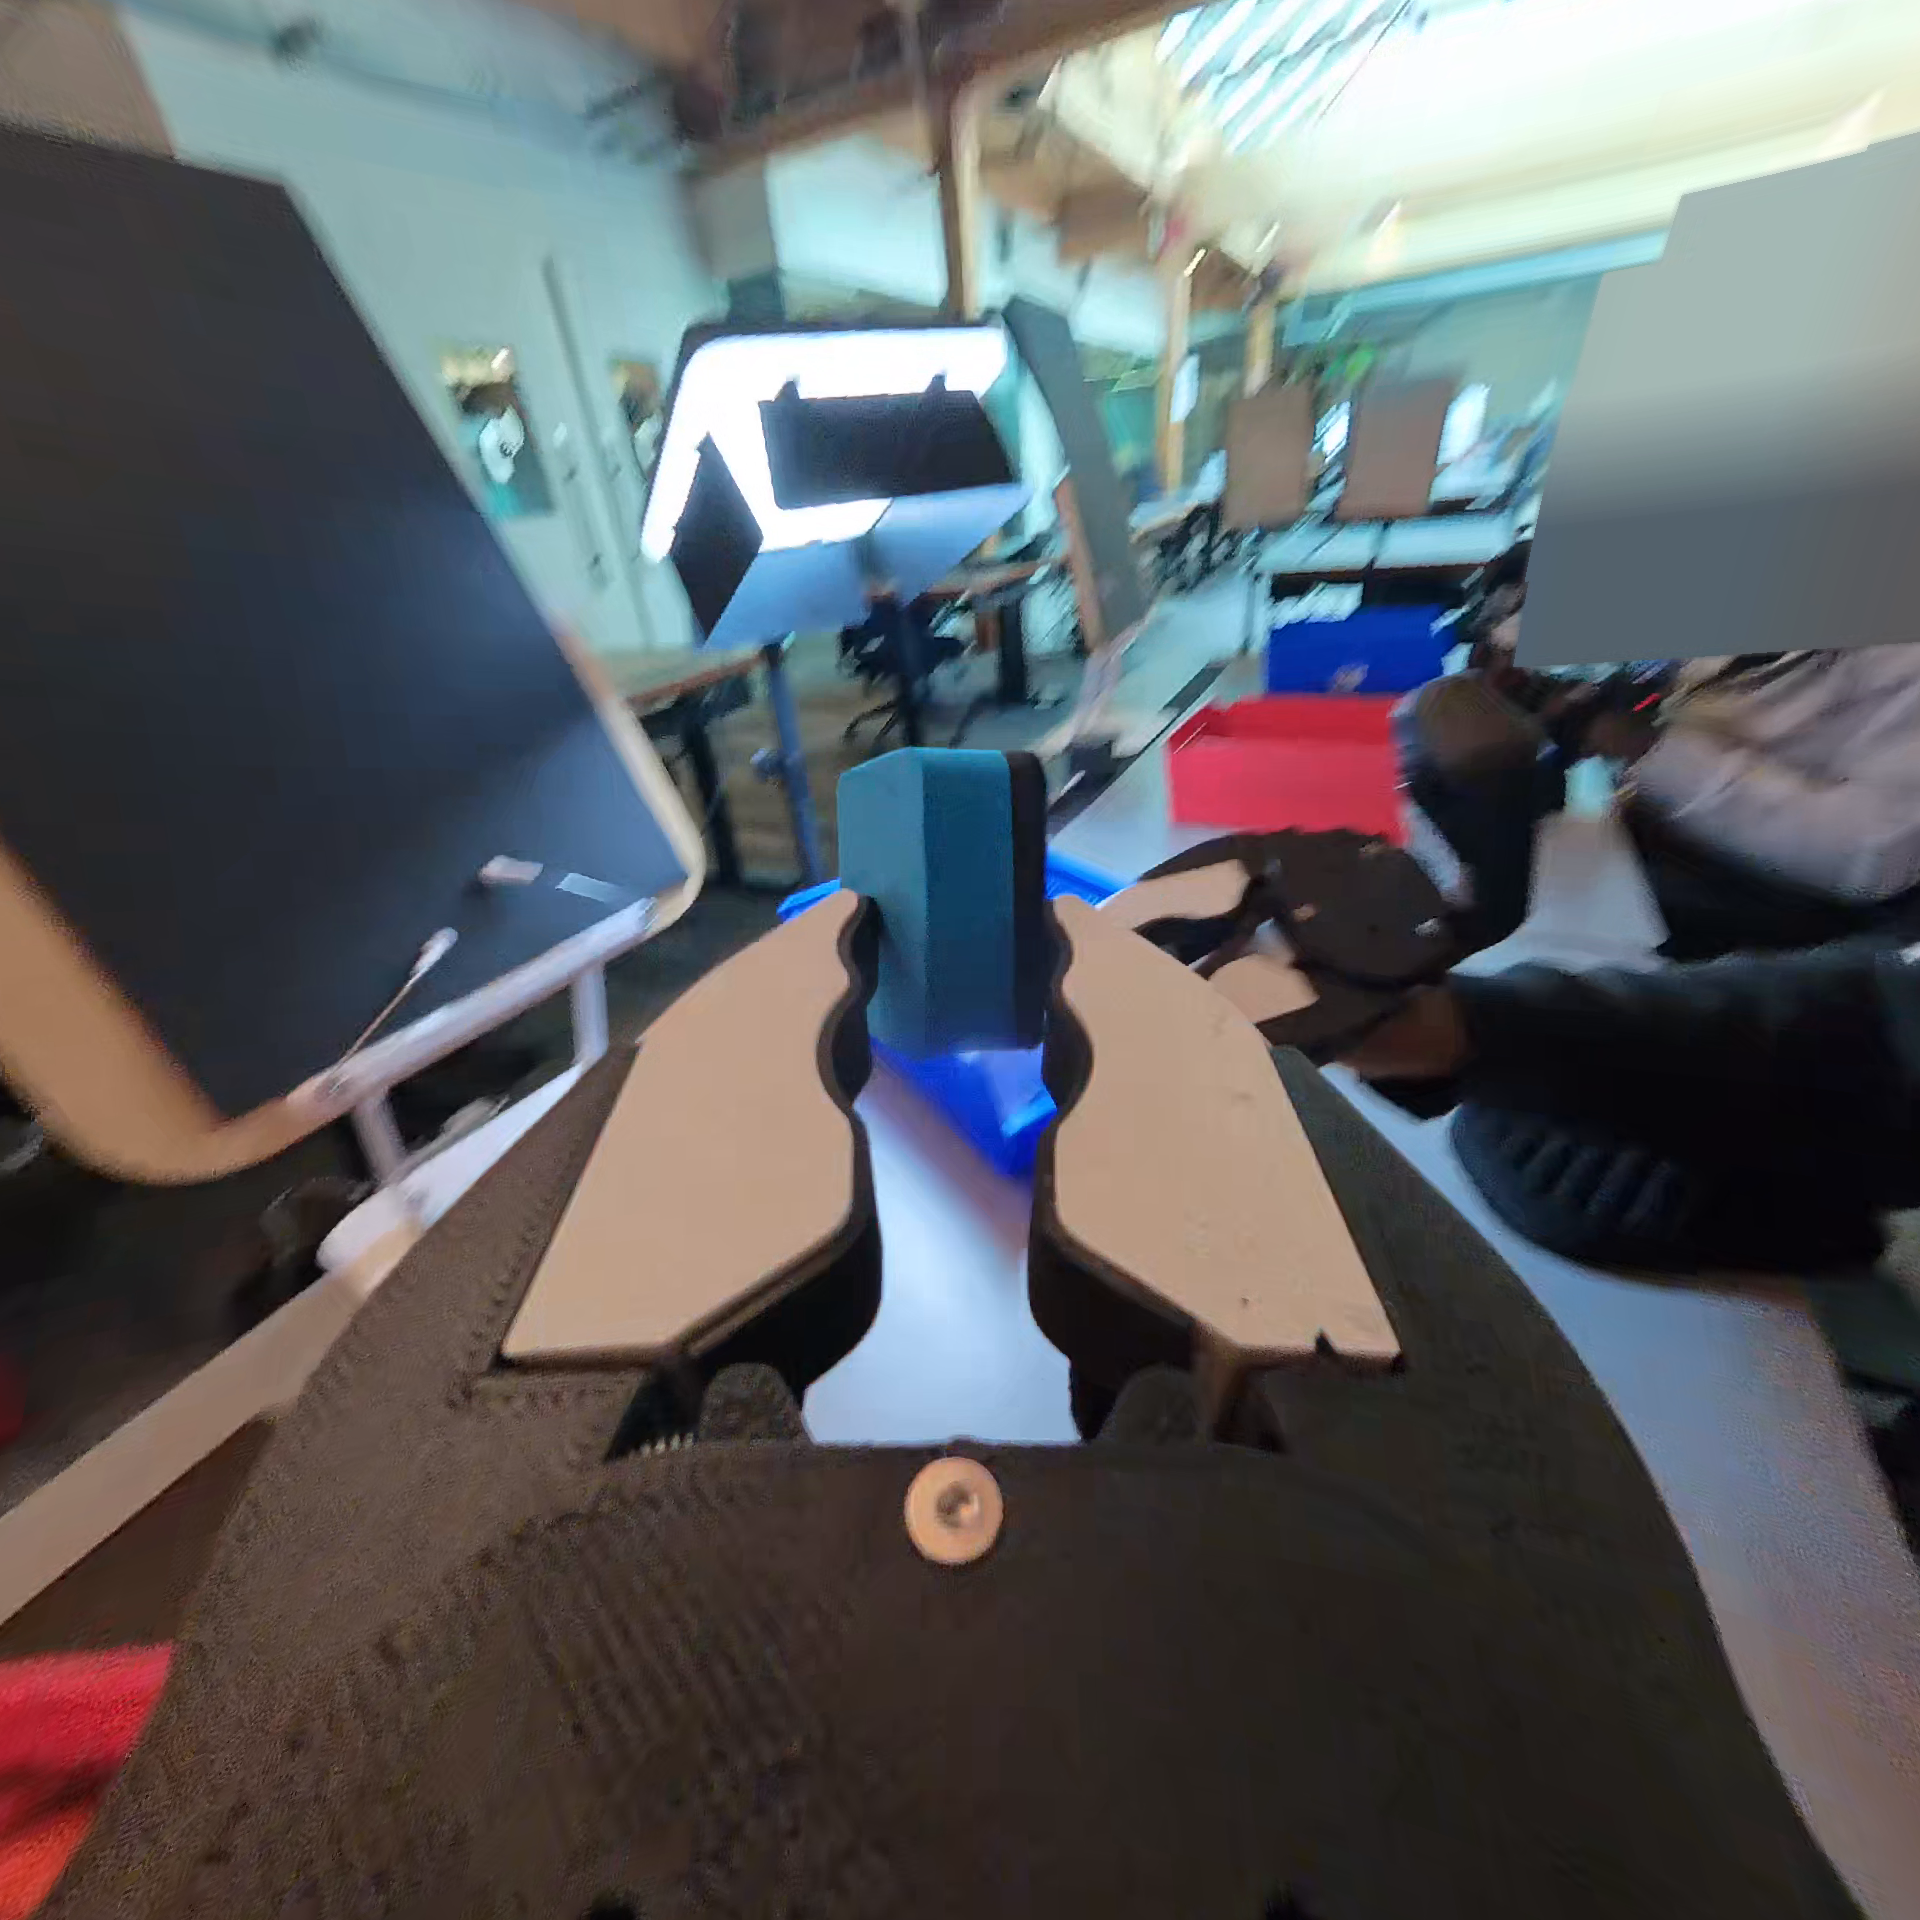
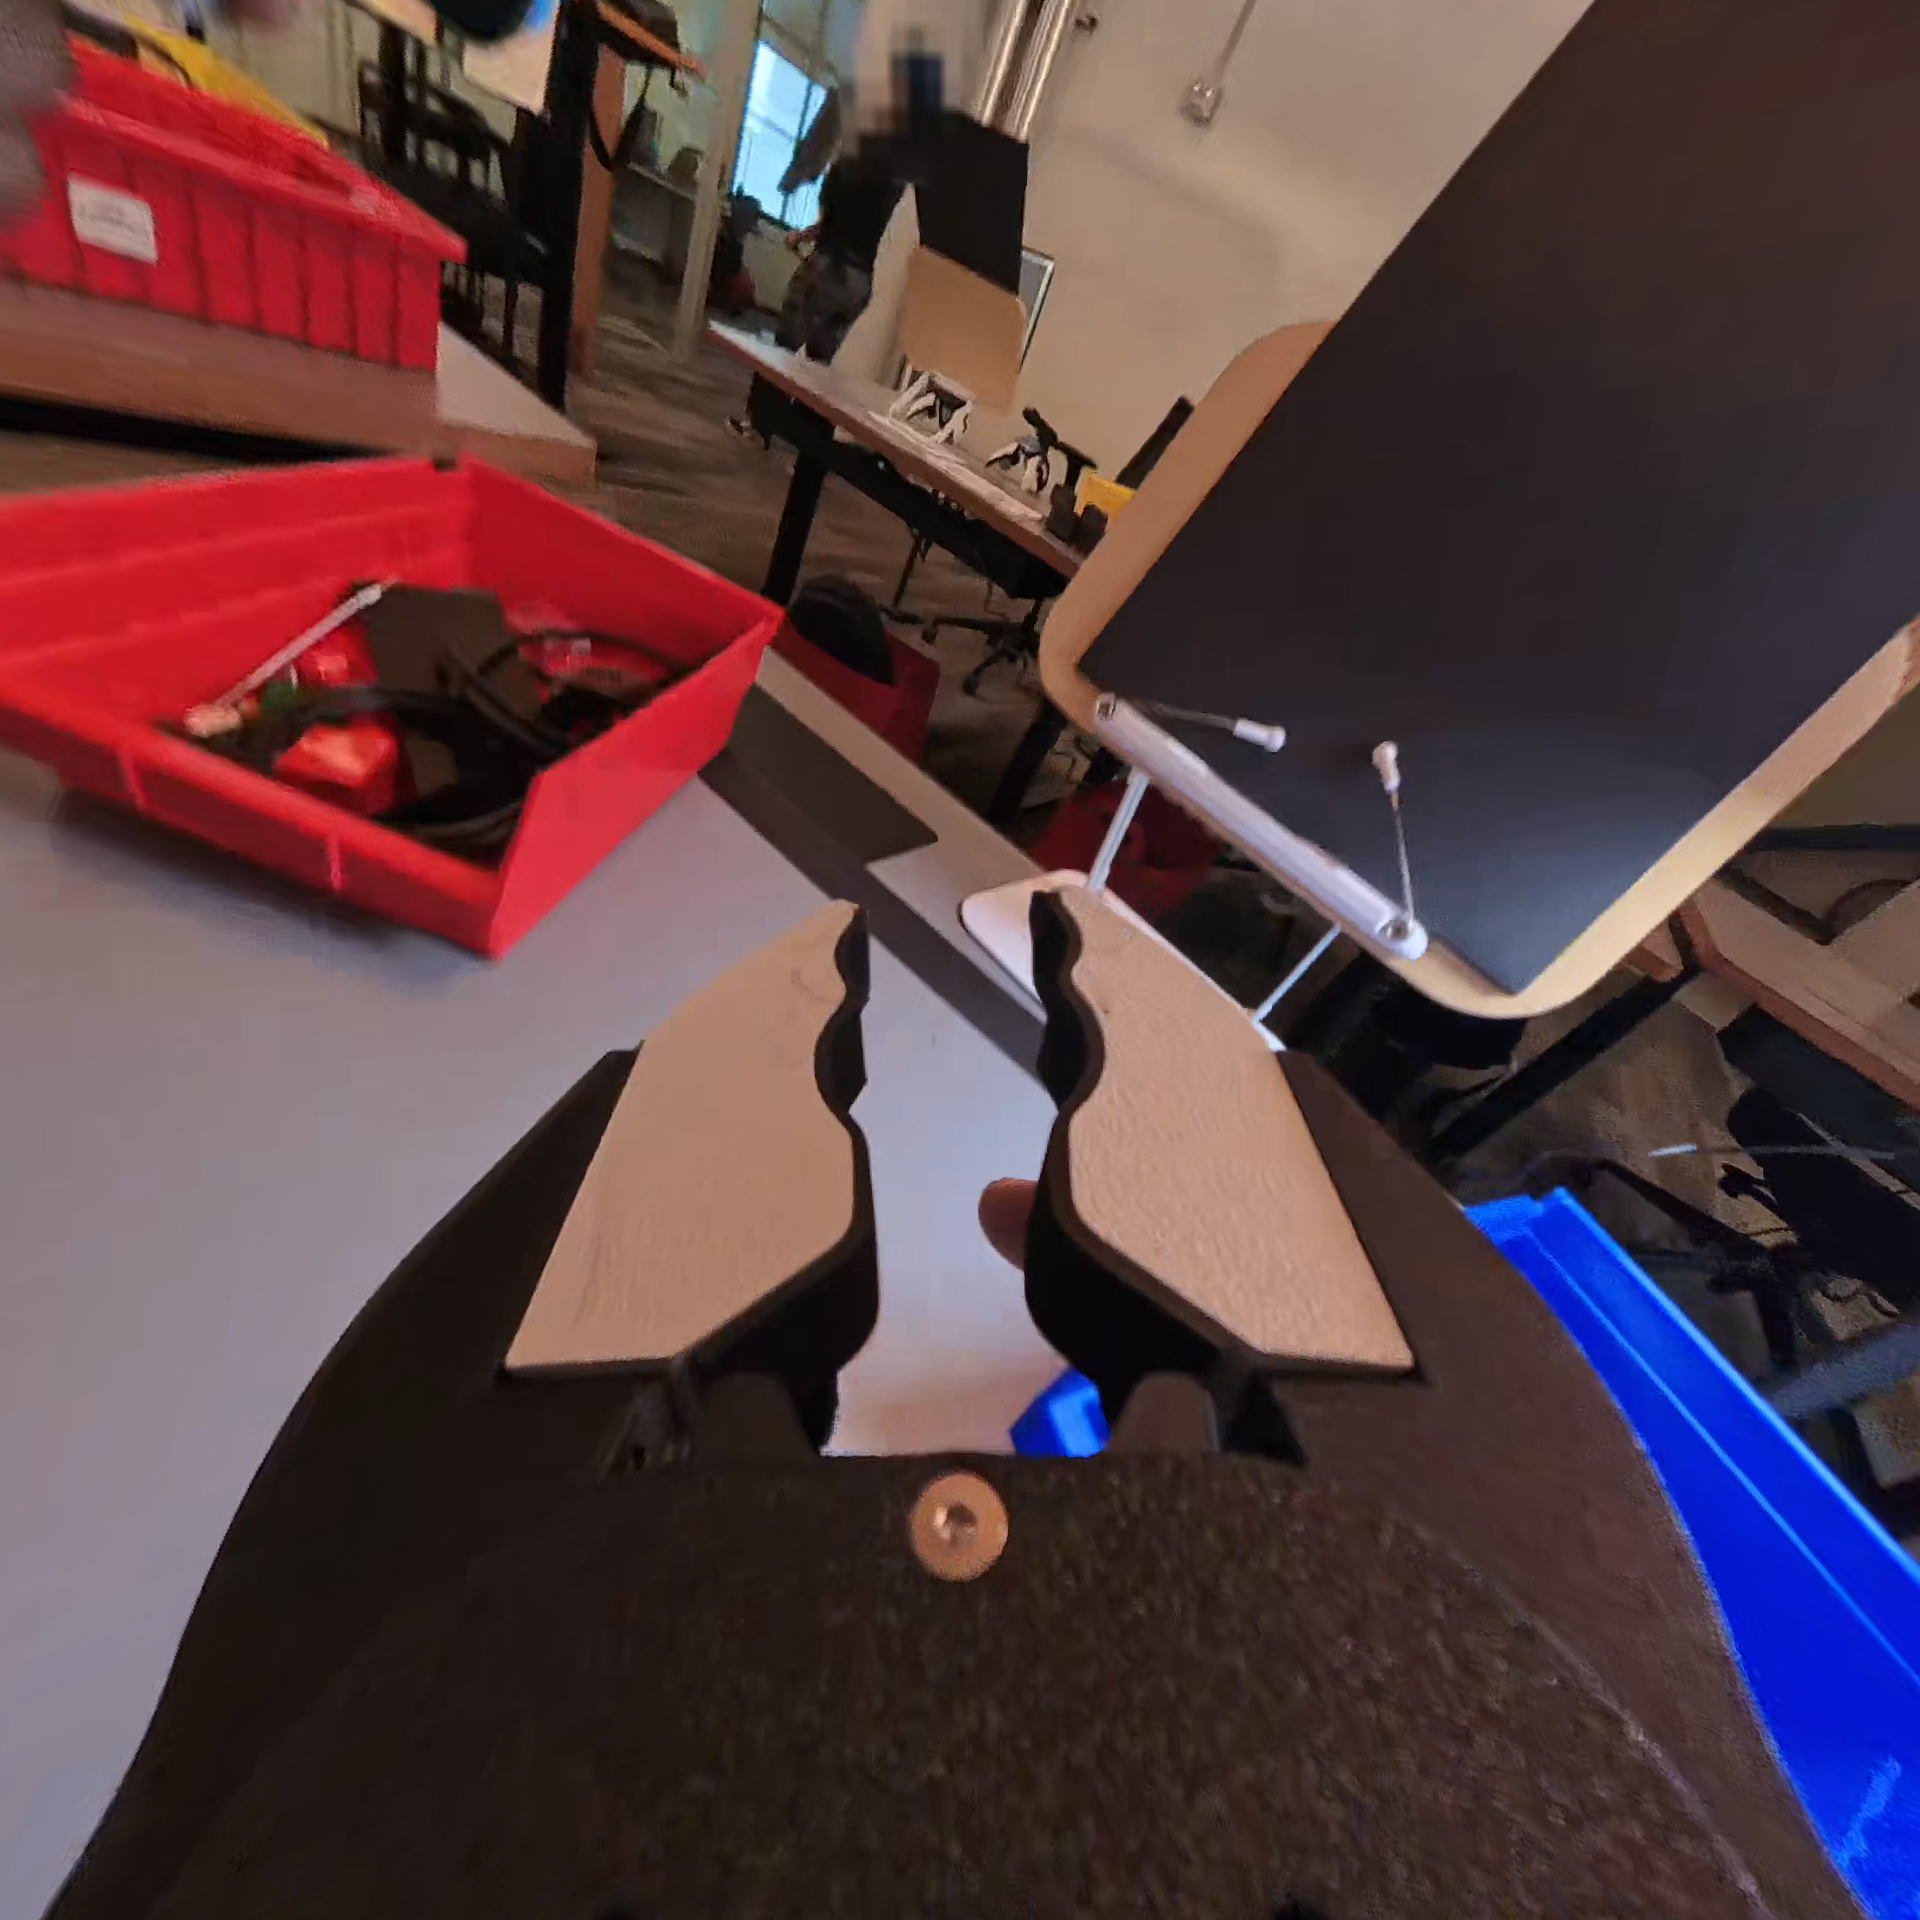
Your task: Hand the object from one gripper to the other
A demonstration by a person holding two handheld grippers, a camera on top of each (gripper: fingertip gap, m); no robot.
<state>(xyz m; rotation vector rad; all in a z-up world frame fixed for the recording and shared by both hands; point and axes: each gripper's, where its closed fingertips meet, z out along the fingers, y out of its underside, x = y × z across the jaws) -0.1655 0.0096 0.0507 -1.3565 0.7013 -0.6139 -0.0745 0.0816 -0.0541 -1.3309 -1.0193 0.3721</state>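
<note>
The left gripper (image 1: 956,966) is pinching the upright teal block (image 1: 935,904) above the tabletop (image 2: 260,1091), while the right gripper (image 2: 945,977), spread and empty, is probably approaching to take it.

Work surface is a pale grey table (image 2: 208,1091), matte top. Red bin (image 2: 582,831) sits on it toward the far side, open-topped, holding a tangle of black cables and some red parts. Blue bin (image 2: 1766,1558) at the near right edge of the right wrist view; a blue piece, probably the same bin (image 1: 966,1101), shows on the table in the left wrist view. White flat base (image 2: 1003,925) rests at the table's far edge, thin rods rising from it to a tilted black panel (image 2: 1558,520) with a light wood rim. Dark strip (image 2: 831,790) runs along the far edge, by the red bin's corner.
</note>
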